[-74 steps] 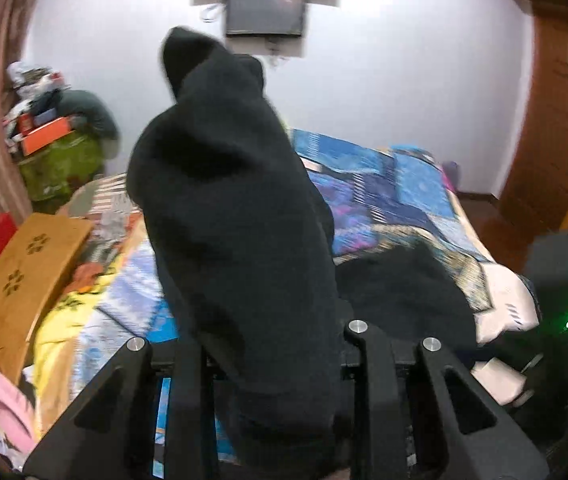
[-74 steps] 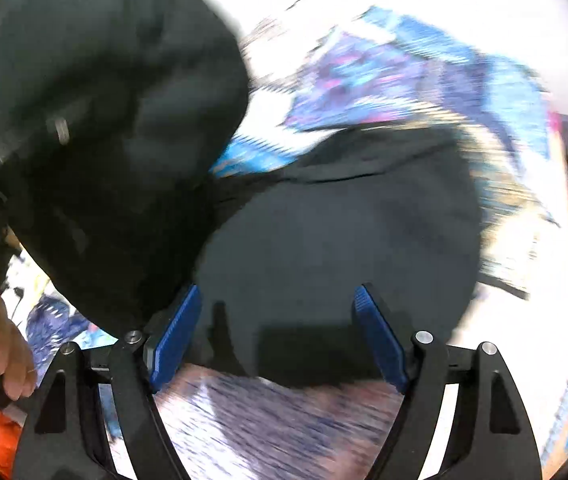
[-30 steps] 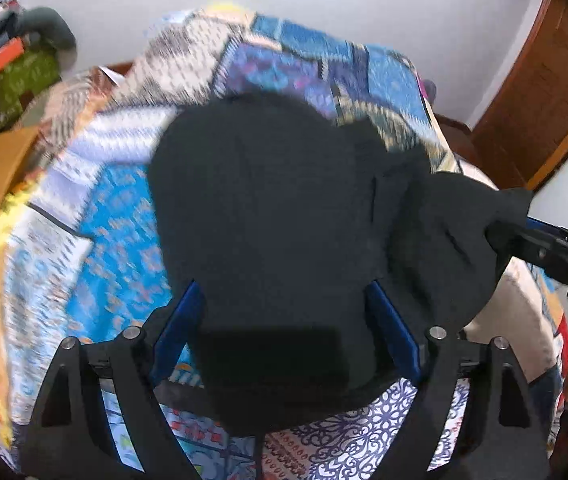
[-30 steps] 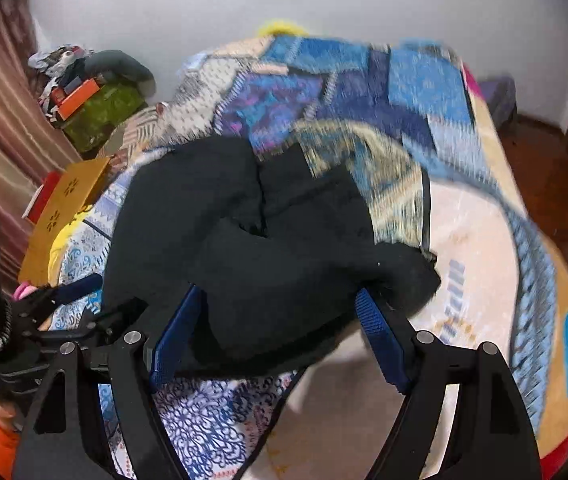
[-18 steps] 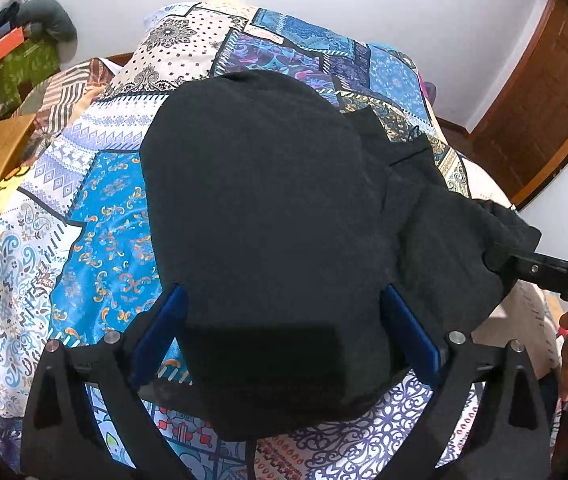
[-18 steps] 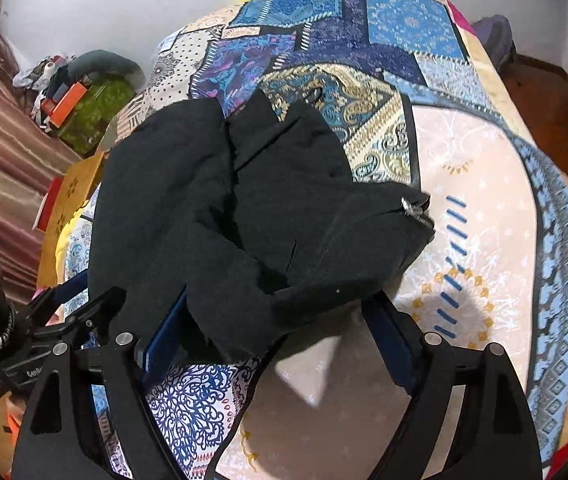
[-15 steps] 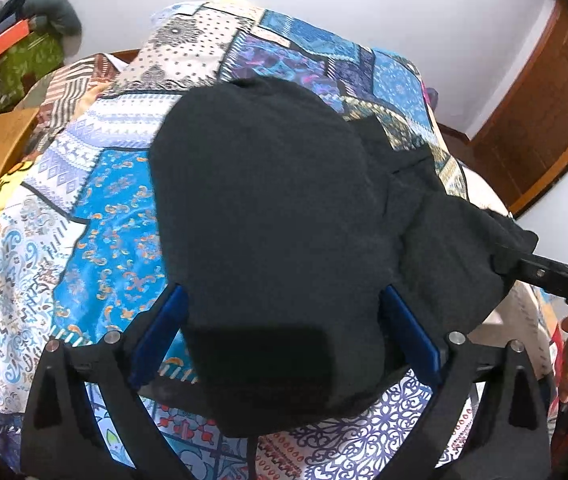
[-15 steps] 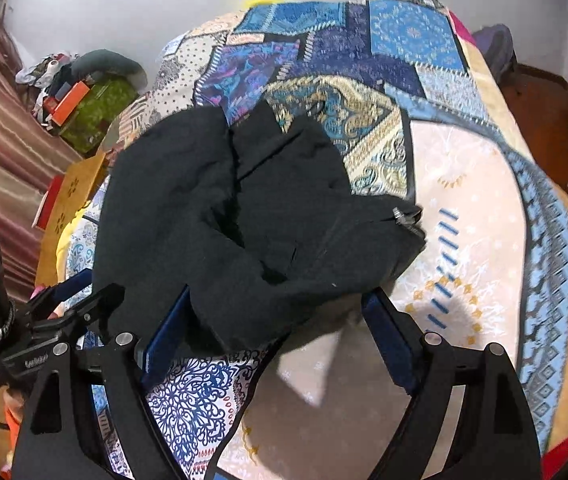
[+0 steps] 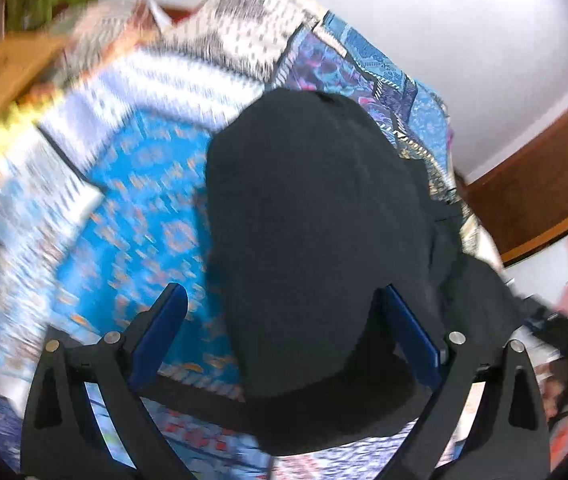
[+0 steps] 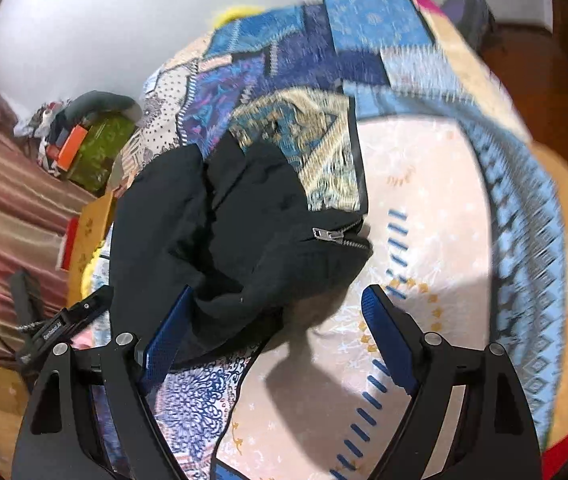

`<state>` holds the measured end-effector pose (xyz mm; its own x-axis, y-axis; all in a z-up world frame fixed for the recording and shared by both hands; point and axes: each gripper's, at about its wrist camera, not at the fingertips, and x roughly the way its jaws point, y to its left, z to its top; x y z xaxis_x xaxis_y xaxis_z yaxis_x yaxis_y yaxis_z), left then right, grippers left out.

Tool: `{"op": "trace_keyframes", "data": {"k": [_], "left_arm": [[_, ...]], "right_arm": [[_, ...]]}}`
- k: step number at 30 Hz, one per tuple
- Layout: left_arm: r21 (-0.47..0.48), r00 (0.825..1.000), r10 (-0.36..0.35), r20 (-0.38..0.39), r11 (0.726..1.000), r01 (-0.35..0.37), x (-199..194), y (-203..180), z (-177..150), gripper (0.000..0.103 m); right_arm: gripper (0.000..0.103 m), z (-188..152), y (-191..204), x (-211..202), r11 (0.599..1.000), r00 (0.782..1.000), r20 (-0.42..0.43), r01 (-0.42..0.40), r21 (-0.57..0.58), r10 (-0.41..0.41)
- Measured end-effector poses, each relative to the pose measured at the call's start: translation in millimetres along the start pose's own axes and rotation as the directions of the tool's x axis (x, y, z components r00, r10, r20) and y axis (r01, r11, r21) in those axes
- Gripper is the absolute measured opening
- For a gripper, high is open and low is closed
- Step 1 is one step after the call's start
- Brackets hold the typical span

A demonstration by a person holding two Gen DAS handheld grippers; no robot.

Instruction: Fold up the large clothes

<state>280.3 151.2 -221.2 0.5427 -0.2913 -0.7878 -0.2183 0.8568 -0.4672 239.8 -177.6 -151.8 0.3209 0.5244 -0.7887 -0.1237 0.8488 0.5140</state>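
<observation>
A black zip-up garment [image 9: 316, 220] lies bunched on the patchwork bedspread [image 9: 135, 220]. My left gripper [image 9: 279, 292] hovers over its near end with jaws wide. The cloth lies between the blue pads [image 9: 159, 328]; the left pad stands apart from it. In the right wrist view the garment [image 10: 235, 232] shows a metal zipper [image 10: 340, 238] at its right edge. My right gripper [image 10: 277, 292] is open over the garment's near right corner and bare bedspread [image 10: 424, 260]. Neither gripper pinches any cloth. The left gripper's body [image 10: 67, 320] shows at the left.
A green bag with clutter [image 10: 95, 148] and a wooden board [image 10: 95, 216] stand left of the bed, by a striped curtain [image 10: 3, 208]. Brown wooden doors [image 9: 544, 184] rise at the right. A white wall [image 9: 444, 20] lies behind the bed.
The garment, held up in the left gripper earlier, now lies on the bed, let go. Both grippers' jaws have widened, and both have shifted and rolled, blurring the views.
</observation>
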Motion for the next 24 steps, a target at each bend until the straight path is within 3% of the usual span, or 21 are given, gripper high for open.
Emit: {"op": "trace_keyframes", "data": {"k": [4, 7, 10, 16, 18, 22, 24], "left_arm": [[-0.115, 0.993, -0.105, -0.048, 0.988, 0.099, 18.2, 15.4, 4.4, 0.103], [-0.191, 0.976, -0.196, -0.09, 0.966, 0.176, 36.0, 24.0, 7.1, 0.103], [-0.216, 0.971, -0.218, -0.102, 0.957, 0.192, 45.7, 27.0, 10.5, 0.103], [-0.252, 0.954, -0.273, -0.119, 0.938, 0.237, 58.4, 36.0, 13.5, 0.103], [-0.279, 0.947, -0.298, -0.123, 0.926, 0.255, 60.8, 40.4, 13.0, 0.103], [-0.27, 0.95, -0.291, -0.114, 0.929, 0.252, 55.8, 38.0, 11.1, 0.103], [-0.238, 0.958, -0.266, -0.103, 0.942, 0.236, 47.3, 32.0, 9.2, 0.098]], "right_arm": [[0.083, 8.0, -6.1, 17.7, 0.996, 0.996, -0.05, -0.069, 0.049, 0.072], [0.085, 13.8, -4.3, 33.8, 0.995, 0.993, -0.084, -0.083, 0.062, 0.088], [0.085, 17.1, -5.3, 47.6, 0.994, 0.99, -0.107, -0.081, 0.07, 0.088], [0.081, 15.8, -13.4, 59.6, 0.98, 0.976, -0.145, -0.144, 0.138, 0.164], [0.075, 16.5, -9.3, 61.6, 0.981, 0.976, -0.147, -0.143, 0.133, 0.162], [0.037, 16.9, -7.8, 71.3, 0.968, 0.96, -0.183, -0.183, 0.173, 0.214], [0.029, 15.8, -7.7, 71.1, 0.967, 0.96, -0.179, -0.184, 0.178, 0.215]]}}
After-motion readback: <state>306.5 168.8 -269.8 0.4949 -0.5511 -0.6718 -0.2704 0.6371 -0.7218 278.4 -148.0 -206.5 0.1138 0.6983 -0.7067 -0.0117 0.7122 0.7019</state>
